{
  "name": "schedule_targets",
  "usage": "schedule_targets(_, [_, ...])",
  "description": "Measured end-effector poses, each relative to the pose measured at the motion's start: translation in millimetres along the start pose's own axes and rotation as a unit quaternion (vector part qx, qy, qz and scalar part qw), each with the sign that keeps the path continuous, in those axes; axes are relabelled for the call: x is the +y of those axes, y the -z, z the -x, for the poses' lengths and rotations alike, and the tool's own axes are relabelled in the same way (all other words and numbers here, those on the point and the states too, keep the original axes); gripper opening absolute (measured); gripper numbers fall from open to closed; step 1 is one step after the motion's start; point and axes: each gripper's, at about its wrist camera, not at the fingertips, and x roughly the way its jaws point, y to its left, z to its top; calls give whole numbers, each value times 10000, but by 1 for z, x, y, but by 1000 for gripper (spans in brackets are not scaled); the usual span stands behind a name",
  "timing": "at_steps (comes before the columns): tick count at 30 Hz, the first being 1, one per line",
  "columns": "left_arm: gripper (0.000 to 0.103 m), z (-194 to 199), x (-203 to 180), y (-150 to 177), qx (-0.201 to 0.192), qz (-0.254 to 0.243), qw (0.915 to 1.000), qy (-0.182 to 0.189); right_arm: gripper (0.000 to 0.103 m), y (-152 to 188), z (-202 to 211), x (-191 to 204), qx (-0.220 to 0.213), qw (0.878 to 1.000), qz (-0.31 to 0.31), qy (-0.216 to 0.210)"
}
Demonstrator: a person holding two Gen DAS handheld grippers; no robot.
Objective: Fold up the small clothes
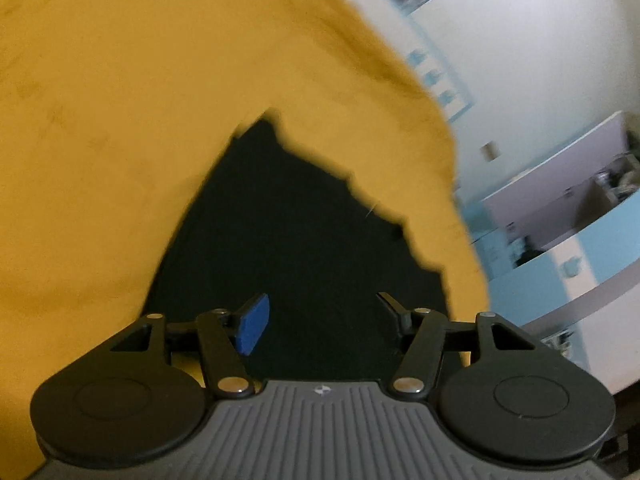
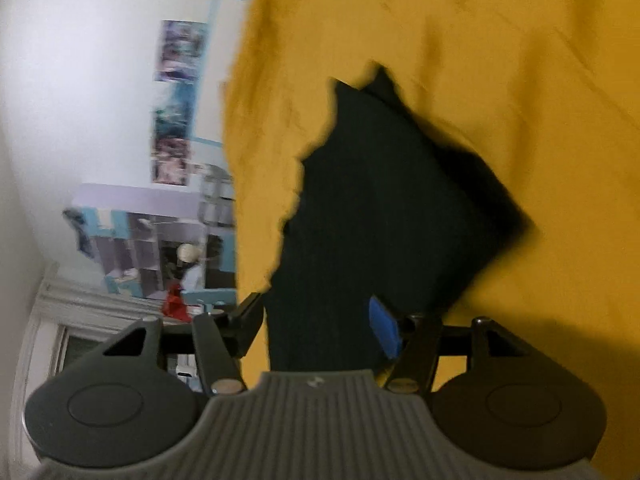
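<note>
A small black garment [image 1: 288,240] lies on a mustard-yellow cover [image 1: 100,140]. In the left wrist view my left gripper [image 1: 320,320] is open, its jaws wide apart over the garment's near part, which fills the gap between them. In the right wrist view the same black garment [image 2: 380,208] runs away from my right gripper [image 2: 320,320], which is open with the cloth's near end between its jaws. The blue pad [image 2: 386,328] of one finger shows against the cloth. I cannot tell whether the pads touch the fabric.
The yellow cover [image 2: 520,120] spreads wide around the garment. Beyond its edge is a white wall with posters [image 2: 176,100], blue-and-white shelves [image 1: 580,220] and a cluttered shelf unit [image 2: 160,248]. Both views are blurred.
</note>
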Motion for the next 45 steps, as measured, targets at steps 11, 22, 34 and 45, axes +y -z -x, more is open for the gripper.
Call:
schedule_targets(11, [69, -43, 76, 36, -112, 1575, 9873, -178, 57, 13, -20, -34, -320, 9980, -376, 388])
schedule_targets(22, [73, -99, 83, 1, -561, 2332, 9706, 215, 58, -19, -62, -43, -807, 9939, -728, 159])
schedule_targets(34, [16, -115, 76, -9, -603, 2341, 9692, 475, 8, -21, -88, -15, -1054, 9911, 339, 740])
schedule_targets(45, [5, -44, 14, -13, -772, 1534, 9792, 1080, 0, -24, -25, 42, -896, 9943, 564, 136])
